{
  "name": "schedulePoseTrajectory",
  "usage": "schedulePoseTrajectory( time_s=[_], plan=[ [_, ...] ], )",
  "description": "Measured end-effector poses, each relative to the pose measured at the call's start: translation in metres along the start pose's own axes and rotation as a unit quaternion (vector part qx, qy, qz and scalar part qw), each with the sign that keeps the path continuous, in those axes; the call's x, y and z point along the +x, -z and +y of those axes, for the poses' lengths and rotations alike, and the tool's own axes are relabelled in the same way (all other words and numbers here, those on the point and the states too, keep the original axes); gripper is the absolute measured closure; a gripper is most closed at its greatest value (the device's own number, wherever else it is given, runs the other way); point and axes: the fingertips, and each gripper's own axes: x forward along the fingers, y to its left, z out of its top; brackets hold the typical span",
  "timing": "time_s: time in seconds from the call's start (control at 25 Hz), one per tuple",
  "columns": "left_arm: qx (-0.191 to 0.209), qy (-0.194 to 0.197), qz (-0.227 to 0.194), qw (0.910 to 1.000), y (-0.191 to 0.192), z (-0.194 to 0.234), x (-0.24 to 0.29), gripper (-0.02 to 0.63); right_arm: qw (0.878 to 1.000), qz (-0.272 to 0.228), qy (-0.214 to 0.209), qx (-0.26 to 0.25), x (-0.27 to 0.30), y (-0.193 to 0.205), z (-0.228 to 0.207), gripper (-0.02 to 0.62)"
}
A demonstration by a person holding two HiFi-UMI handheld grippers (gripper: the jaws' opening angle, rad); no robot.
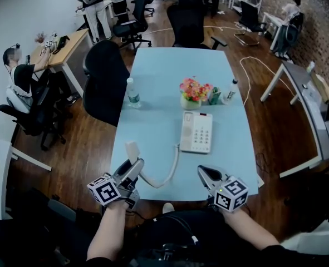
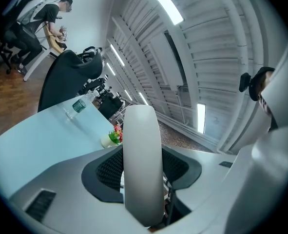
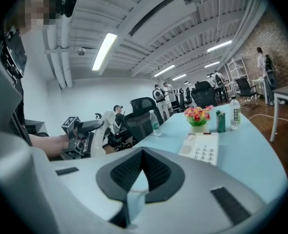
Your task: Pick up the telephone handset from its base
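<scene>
2 claws in view. Left claw [image 1: 133, 166] is clenched on the handset [image 2: 143, 165], pads pressing its sides around mid-length. The handset stands roughly upright between the jaws, its top end sticking out past them. It is off the base [image 1: 196, 131] and looks clear of the worktop [image 1: 164, 77]. The base sits ahead of the left claw and off to its right, well apart. Cord [image 1: 165, 177] sags in a slack loop from below the left claw across to the base's near-left side. Right claw [image 1: 205, 173] is closed on nothing, tips together, with the base ahead of it, not touching.

Pick looks basically done. Risks, my read:
- Pulling the left claw further off would take up the cord slack and drag the light base toward the worktop edge, since the right claw isn't pinning it.
- The handset looks like smooth rounded plastic held at 1 narrow band, so a quick tilt could let it pivot or slide out.
- The cord loop could catch the right claw if that claw crosses over.
</scene>
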Motion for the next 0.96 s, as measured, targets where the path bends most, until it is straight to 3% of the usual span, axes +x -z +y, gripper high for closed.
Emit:
schedulePoseTrajectory(
  time_s=[0.96],
  plan=[
    [0.013, -0.005, 0.027, 0.9995, 0.013, -0.008, 0.015, 0.383, 1.0, -0.018, 0.003, -0.003, -0.015, -0.005, 0.0, 0.58]
  ],
)
